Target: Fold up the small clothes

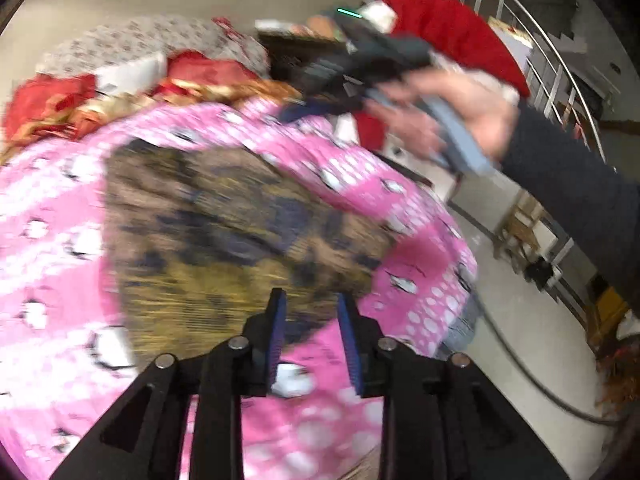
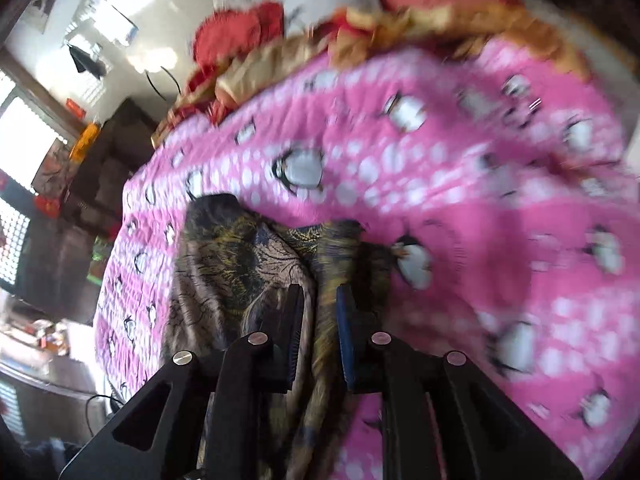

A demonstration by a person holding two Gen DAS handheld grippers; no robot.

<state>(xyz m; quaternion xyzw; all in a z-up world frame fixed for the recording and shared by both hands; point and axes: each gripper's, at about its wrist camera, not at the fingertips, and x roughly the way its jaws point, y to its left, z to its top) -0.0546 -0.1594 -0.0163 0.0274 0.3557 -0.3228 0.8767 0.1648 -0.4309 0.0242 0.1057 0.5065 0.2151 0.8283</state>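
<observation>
a pink penguin-print quilt (image 2: 460,184) covers the bed and serves as the work surface, with a heap of red and gold bedding (image 1: 120,96) bunched at its far end. on the quilt lies the task's thing, a brown and gold patterned garment (image 1: 224,232); from the left wrist view it looks spread in one broad, roughly flat patch, though motion blur hides its edges and any creases. from the right wrist view part of the same cloth rises in bunched folds toward the camera.

the right gripper (image 2: 318,312) has its fingers closed on a gathered ridge of that cloth. the left gripper (image 1: 310,320) hovers over the near edge with fingers apart and nothing between them.

judging from this, folding is only under way: no neat stack shows, and most folds seem left to make.
</observation>
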